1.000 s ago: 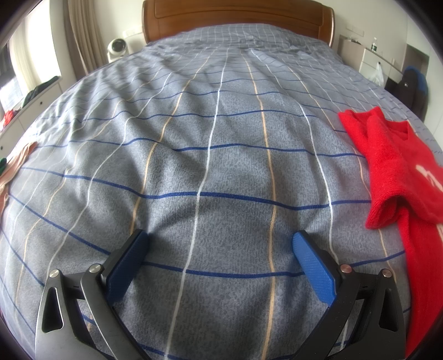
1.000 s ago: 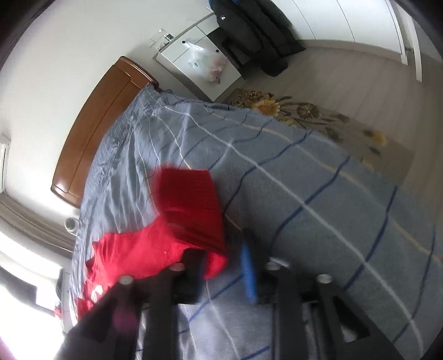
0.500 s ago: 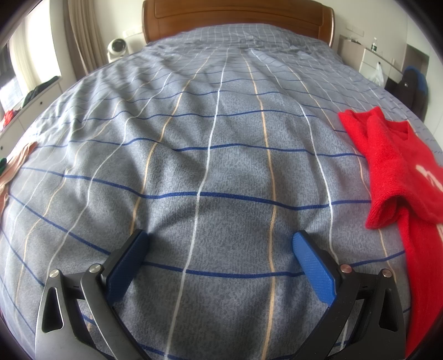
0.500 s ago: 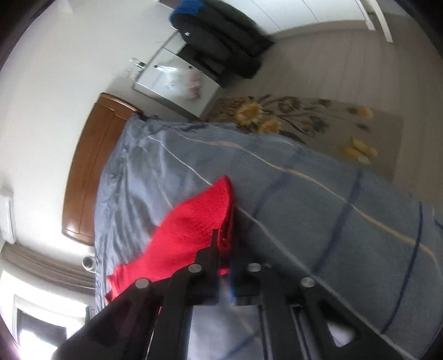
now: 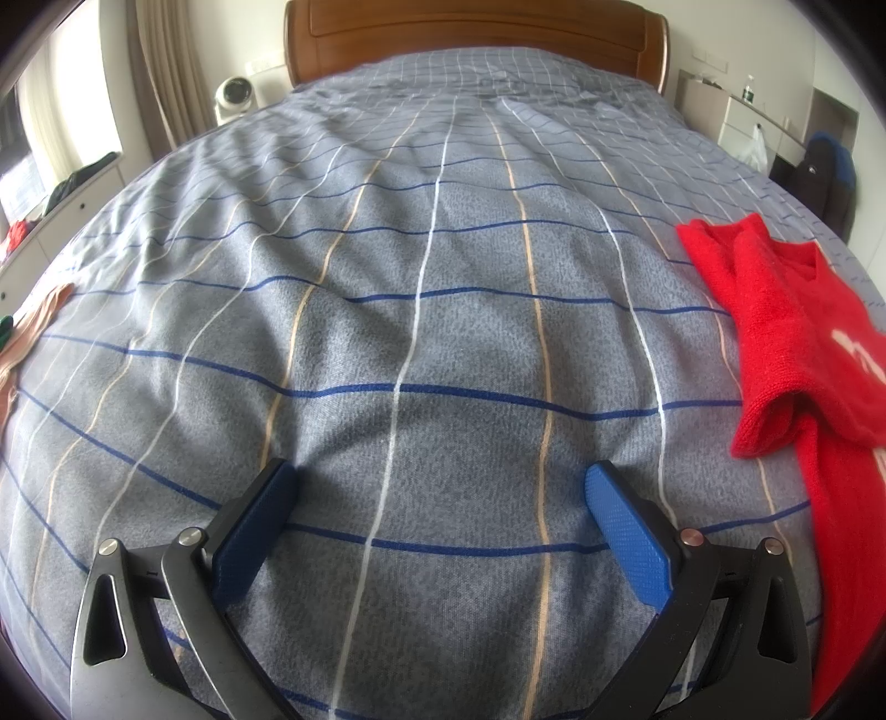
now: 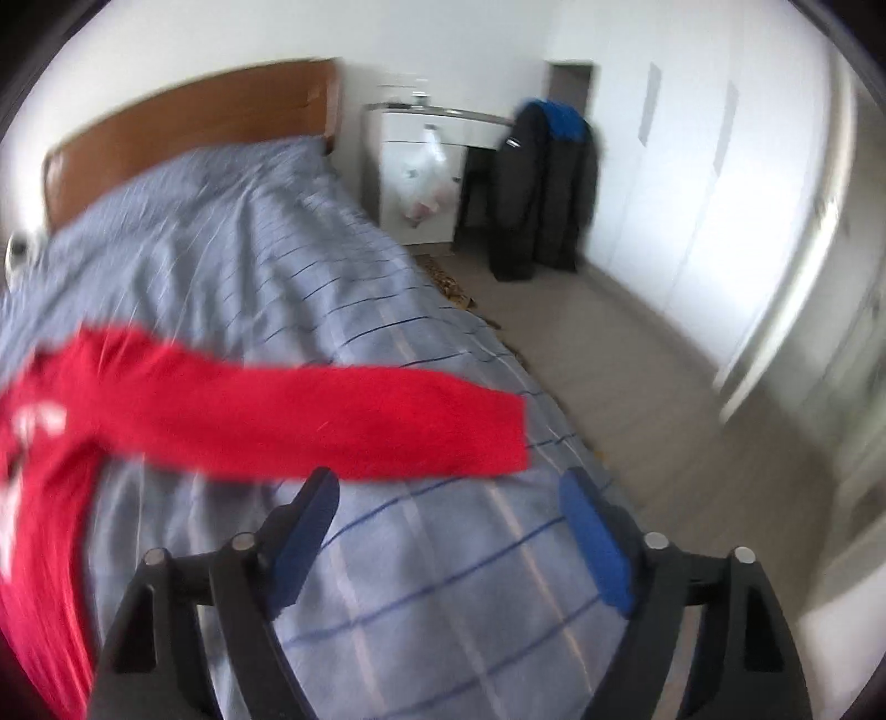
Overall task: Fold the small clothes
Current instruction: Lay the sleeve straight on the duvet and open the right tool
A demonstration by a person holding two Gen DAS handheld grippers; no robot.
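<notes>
A red knit sweater (image 5: 797, 332) with white lettering lies on the blue-grey checked bed at the right edge of the left wrist view, one sleeve folded across its body. My left gripper (image 5: 437, 482) is open and empty, low over bare bedcover to the sweater's left. In the blurred right wrist view the sweater (image 6: 50, 443) lies at the left with one sleeve (image 6: 343, 426) stretched flat toward the bed's right edge. My right gripper (image 6: 448, 498) is open and empty, just in front of that sleeve.
The bedcover (image 5: 432, 288) runs back to a wooden headboard (image 5: 476, 27). A beige garment (image 5: 27, 338) lies at the bed's left edge. Right of the bed are a white cabinet with a plastic bag (image 6: 426, 177), a dark jacket (image 6: 548, 188) and floor.
My right gripper was shut on the red sleeve, pulled it out sideways, then opened and let it go; the sleeve now lies stretched out. The left gripper has not moved.
</notes>
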